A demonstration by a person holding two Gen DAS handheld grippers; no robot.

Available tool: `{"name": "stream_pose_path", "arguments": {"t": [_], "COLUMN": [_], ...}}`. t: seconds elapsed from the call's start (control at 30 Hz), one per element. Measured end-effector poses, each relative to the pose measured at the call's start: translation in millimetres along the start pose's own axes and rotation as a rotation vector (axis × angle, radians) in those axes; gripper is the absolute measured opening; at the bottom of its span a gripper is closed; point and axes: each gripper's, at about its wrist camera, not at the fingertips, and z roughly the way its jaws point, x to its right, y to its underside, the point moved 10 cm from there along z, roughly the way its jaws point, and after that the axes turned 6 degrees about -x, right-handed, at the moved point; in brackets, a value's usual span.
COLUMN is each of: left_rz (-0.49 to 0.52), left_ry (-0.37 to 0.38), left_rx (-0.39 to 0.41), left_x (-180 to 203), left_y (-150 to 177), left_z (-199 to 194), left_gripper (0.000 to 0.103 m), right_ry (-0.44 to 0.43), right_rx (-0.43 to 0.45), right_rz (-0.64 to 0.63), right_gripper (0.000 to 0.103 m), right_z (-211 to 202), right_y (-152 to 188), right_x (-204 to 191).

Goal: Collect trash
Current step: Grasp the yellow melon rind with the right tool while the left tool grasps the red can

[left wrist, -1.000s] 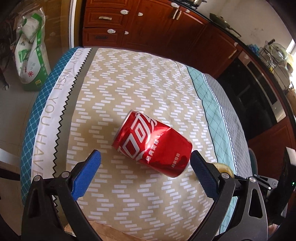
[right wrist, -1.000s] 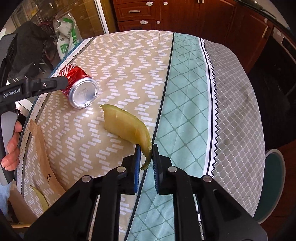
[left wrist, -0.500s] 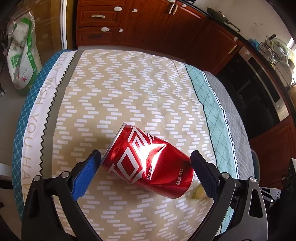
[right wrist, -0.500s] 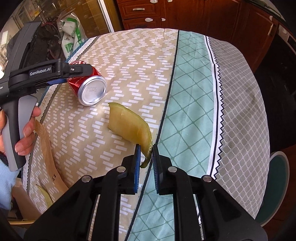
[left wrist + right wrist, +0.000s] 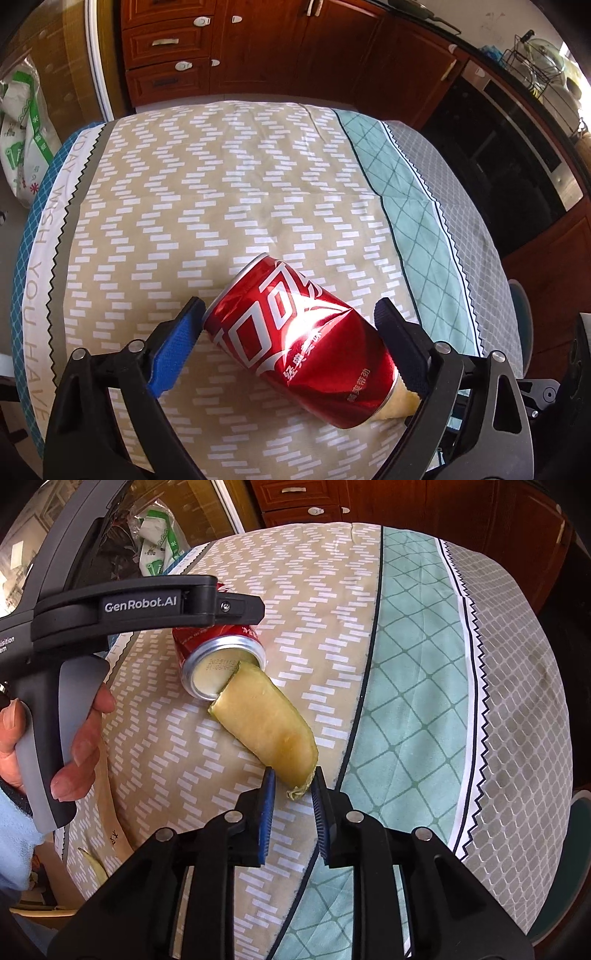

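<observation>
Left gripper (image 5: 286, 334) straddles the dented red can (image 5: 301, 341) lying on the tablecloth (image 5: 221, 192), jaws wide but closing to clamp its sides, while right gripper (image 5: 291, 805) is opening, pads clear of the peel (image 5: 267, 725) tip between them, probably releasing it.

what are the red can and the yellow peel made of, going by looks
Red can: thin metal, probably aluminium, glossy printed skin; sun glare, a dented side and a bare silvery base suggest it.
Yellow peel: plant matter, likely banana skin; matte, pale fibrous inside, greenish tip.
</observation>
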Motion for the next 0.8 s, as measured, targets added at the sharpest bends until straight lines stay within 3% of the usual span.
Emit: {"name": "stream_pose_path", "arguments": {"t": [0.1, 0.13, 0.23, 0.3, 0.4, 0.53, 0.8], "left_rz": [0.008, -0.001, -0.063, -0.096, -0.112, -0.163, -0.196], "left_ry": [-0.036, -0.029, 0.024, 0.054, 0.033, 0.051, 0.109], "left_rx": [0.040, 0.040, 0.019, 0.006, 0.004, -0.005, -0.034], "left_x": [0, -2, -17, -24, -34, -43, -11], "left_y": [-6, -6, -1, 3, 9, 18, 17], "left_z": [-9, -11, -13, -15, -22, -30, -15], "left_gripper": [0.070, 0.068, 0.070, 0.072, 0.078, 0.078, 0.082], "right_ry": [-0.016, -0.020, -0.031, -0.025, -0.050, 0.025, 0.101], "right_rx": [0.012, 0.017, 0.045, 0.073, 0.103, 0.162, 0.204], "right_rz": [0.006, 0.007, 0.017, 0.038, 0.077, 0.079, 0.142], "right_gripper": [0.022, 0.024, 0.027, 0.022, 0.014, 0.011, 0.011], "right_z": [0, 0, 1, 0, -7, -31, -60], "right_y": [-1, -2, -5, -8, -15, -24, -10], "right_x": [1, 2, 7, 9, 13, 27, 66]}}
